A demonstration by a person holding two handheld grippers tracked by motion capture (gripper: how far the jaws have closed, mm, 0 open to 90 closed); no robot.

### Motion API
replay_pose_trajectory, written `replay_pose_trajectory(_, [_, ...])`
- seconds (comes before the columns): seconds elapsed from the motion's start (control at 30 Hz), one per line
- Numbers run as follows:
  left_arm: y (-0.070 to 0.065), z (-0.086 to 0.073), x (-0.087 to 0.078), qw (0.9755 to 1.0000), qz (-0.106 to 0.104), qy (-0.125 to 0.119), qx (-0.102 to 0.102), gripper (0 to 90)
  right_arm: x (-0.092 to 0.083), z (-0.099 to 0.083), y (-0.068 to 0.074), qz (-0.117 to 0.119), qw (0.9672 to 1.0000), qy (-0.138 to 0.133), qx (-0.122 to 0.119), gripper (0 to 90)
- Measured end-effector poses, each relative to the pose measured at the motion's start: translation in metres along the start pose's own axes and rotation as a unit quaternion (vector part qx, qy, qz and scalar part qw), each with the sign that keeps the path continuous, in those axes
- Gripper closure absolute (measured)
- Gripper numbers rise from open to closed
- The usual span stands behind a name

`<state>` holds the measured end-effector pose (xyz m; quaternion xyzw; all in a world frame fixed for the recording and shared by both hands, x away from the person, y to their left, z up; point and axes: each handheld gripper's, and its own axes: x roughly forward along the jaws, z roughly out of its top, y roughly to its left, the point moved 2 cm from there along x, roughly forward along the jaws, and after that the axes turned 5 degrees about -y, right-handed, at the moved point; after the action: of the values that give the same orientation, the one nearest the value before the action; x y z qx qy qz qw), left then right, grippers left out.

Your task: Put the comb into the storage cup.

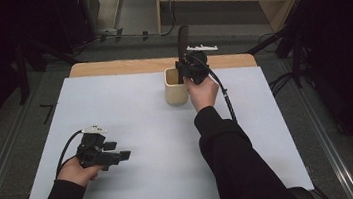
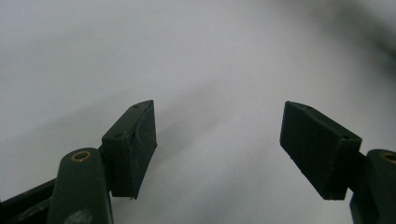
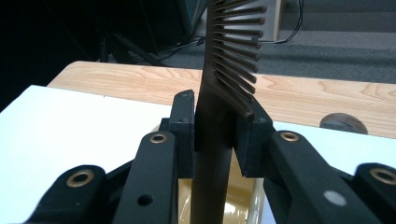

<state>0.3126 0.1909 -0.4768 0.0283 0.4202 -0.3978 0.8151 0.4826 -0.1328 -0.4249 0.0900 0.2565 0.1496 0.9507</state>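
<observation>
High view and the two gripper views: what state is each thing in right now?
comb: upright, teeth end up, handle end down inside the cup, clamped between the jaws.
cup: standing upright on the white sheet, open at the top.
right gripper: shut on the comb, above the cup.
left gripper: open, nothing between its jaws, over the white sheet.

A white sheet (image 1: 131, 114) covers most of a wooden table (image 1: 110, 66). Beyond the table, black cables (image 1: 172, 9) trail across the grey floor (image 1: 139, 8).
</observation>
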Motion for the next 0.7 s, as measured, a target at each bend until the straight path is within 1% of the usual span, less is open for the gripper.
replay_pose_trajectory(0.37, [0.0001,0.0,0.0,1.0,0.001,0.001,0.0,27.7,0.003,-0.0052,0.0013,0.005,0.9999,0.01,-0.003,69.7])
replay_pose_trajectory(0.43, [0.0001,0.0001,0.0002,1.0,0.001,0.001,0.0,27.7,0.0029,-0.0052,0.0016,0.006,0.9999,0.01,-0.005,67.9])
replay_pose_trajectory(0.47, [0.0002,0.0001,0.0003,1.0,0.001,0.002,0.0,27.6,0.0028,-0.0052,0.0014,0.009,0.9999,0.008,-0.006,60.6])
replay_pose_trajectory(0.5, [0.0002,0.0002,0.0004,1.0,0.001,0.002,0.0,27.7,0.0028,-0.0047,0.0012,0.019,0.9998,0.005,-0.005,51.3])
replay_pose_trajectory(0.53, [0.0001,0.0003,0.0006,1.0,0.001,0.002,0.0,27.7,0.0026,-0.0042,0.0003,0.027,0.9996,0.001,-0.012,44.2])
replay_pose_trajectory(0.6, [-0.0001,0.0004,0.0008,1.0,0.0,0.002,-0.002,27.7,0.0009,-0.0036,-0.0018,0.033,0.9992,0.006,-0.023,42.1])
replay_pose_trajectory(0.67, [-0.0005,0.0002,0.001,1.0,0.001,0.003,-0.001,27.7,-0.0008,-0.0039,-0.003,0.027,0.9988,0.007,-0.04,34.8])
replay_pose_trajectory(0.7, [-0.0005,0.0003,0.0009,1.0,0.0,0.004,0.0,27.7,-0.0013,-0.0043,-0.0032,0.02,0.9987,0.008,-0.046,32.5])
